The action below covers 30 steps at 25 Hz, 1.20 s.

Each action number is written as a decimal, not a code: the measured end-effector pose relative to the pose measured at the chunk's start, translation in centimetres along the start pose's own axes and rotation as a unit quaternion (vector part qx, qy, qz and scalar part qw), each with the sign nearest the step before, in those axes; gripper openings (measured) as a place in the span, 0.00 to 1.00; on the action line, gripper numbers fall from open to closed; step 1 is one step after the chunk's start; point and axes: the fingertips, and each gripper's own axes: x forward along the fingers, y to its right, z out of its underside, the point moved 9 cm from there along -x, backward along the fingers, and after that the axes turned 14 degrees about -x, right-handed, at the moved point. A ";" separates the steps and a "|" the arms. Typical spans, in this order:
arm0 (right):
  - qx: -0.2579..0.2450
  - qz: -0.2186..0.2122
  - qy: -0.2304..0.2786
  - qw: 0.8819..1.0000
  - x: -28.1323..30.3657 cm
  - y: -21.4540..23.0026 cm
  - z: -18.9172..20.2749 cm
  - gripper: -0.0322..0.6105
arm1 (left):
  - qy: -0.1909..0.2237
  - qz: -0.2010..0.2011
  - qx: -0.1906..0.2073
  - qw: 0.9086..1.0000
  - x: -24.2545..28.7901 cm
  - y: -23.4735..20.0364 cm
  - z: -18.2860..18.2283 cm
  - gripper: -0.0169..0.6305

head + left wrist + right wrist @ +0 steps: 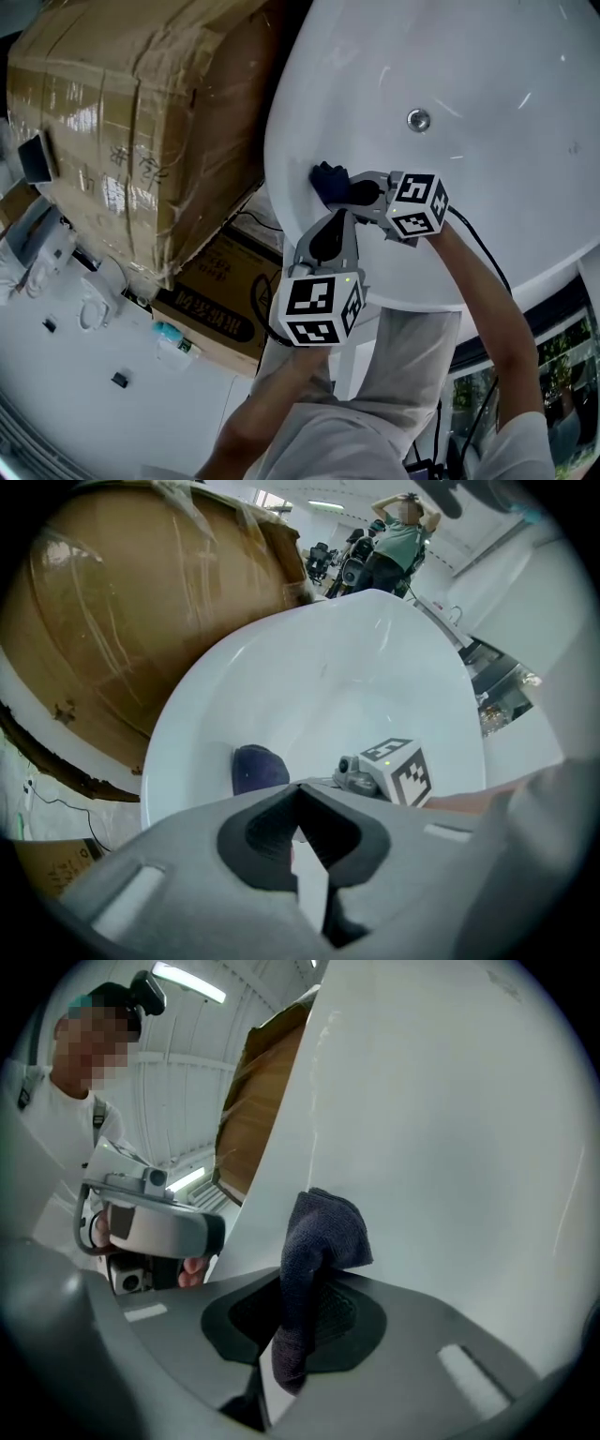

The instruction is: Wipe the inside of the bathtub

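The white bathtub [487, 141] fills the upper right of the head view, with a round metal drain [418, 119] in its floor. My right gripper [345, 191] is shut on a dark blue cloth [327, 177], which it presses against the tub's inner wall near the rim. In the right gripper view the cloth [321, 1237] hangs pinched between the jaws [300, 1309] against the tub wall [450, 1147]. My left gripper [327, 236] is held just below the rim, shut and with nothing in it. The left gripper view shows the cloth [260, 768] ahead of its jaws [300, 803].
A big taped cardboard box [141, 122] stands close against the tub's left side, and a smaller printed box [220, 300] lies below it. Cables run on the floor beside them. A person [398, 536] stands far behind the tub.
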 end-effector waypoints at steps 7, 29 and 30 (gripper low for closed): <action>-0.021 -0.026 -0.015 0.999 -0.7 -1.9 0.6 0.13 | 0.011 0.000 -0.002 1.000 -0.2 -0.5 -0.3 0.02; -0.060 0.235 -0.102 0.965 -9.9 6.0 5.5 0.13 | -0.029 0.054 0.123 0.990 6.5 4.5 -1.2 0.02; -0.060 0.245 -0.107 0.962 -10.4 6.4 5.8 0.13 | -0.038 0.061 0.129 0.989 7.2 4.7 -1.2 0.02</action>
